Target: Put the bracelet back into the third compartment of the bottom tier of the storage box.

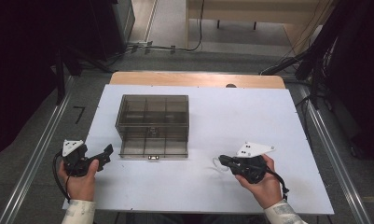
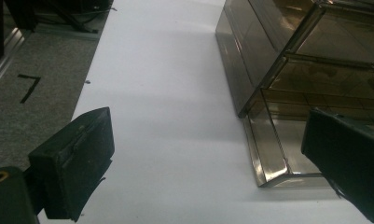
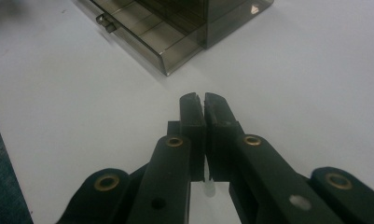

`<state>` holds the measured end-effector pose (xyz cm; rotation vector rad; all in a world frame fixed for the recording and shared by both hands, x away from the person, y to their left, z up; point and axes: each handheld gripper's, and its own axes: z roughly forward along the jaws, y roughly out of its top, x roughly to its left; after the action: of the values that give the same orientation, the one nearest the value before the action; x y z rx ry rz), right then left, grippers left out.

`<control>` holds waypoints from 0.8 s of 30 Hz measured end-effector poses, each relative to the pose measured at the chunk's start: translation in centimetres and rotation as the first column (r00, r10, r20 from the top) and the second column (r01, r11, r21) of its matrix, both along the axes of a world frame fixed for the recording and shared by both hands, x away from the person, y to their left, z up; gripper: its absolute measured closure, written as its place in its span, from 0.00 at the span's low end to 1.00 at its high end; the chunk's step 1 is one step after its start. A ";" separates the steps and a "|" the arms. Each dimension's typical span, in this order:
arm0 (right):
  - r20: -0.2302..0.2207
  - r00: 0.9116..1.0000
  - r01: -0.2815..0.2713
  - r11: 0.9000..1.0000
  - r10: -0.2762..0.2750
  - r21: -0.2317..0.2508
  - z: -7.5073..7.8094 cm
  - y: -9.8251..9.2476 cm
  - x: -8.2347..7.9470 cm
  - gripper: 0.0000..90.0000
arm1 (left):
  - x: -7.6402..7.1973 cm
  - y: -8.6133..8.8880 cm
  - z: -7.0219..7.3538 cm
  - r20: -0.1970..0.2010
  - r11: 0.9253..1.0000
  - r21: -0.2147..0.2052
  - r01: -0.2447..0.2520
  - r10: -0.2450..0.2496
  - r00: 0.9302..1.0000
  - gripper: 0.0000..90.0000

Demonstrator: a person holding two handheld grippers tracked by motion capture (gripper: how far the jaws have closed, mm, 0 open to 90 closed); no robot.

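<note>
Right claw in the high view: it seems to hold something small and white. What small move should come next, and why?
Probably ease it toward the drawer, up and left in the high view. The right claw is shut on a small white piece over bare tabletop, short of the smoky box, whose bottom drawer stands pulled out and looks empty at its front.

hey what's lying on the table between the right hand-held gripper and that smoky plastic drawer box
Nothing: in the high view, bare white table separates the right hand-held gripper from the drawer box. The right gripper view shows the same empty stretch.
</note>
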<state>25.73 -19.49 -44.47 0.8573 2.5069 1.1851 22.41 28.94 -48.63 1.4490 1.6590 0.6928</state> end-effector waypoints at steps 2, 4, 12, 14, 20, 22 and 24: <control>0.001 1.000 -0.005 1.000 0.005 0.004 0.1 0.3 0.1 0.95 | 0.0 0.0 0.0 0.000 1.000 0.000 -0.001 0.001 1.000 0.03; 0.006 1.000 -0.011 1.000 0.011 0.005 0.1 0.7 0.2 0.95 | 0.0 0.0 0.0 0.001 1.000 -0.001 -0.001 0.001 1.000 0.03; 0.007 1.000 -0.027 1.000 0.027 0.010 0.3 1.9 0.5 0.95 | 0.0 0.0 0.0 0.001 1.000 0.000 0.002 -0.002 1.000 0.03; 0.011 1.000 -0.030 1.000 0.030 0.009 0.3 2.1 0.6 0.95 | 0.0 0.0 0.0 0.001 1.000 0.000 0.002 -0.002 1.000 0.03; 0.013 0.999 -0.035 0.999 0.035 0.015 0.3 2.8 0.8 0.95 | 0.0 0.1 0.0 0.001 1.000 -0.001 0.003 -0.003 1.000 0.03; 0.015 0.999 -0.038 0.999 0.038 0.015 0.3 3.0 0.9 0.95 | 0.0 0.1 0.0 0.001 1.000 0.000 0.004 -0.004 1.000 0.03; 0.018 0.999 -0.038 0.999 0.038 0.016 0.4 3.1 0.9 0.95 | 0.0 0.0 0.0 0.001 1.000 -0.001 0.005 -0.005 1.000 0.03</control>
<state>26.64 -16.34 -44.10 0.8030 2.5130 1.2216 22.43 28.98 -48.62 1.4516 1.6540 0.6890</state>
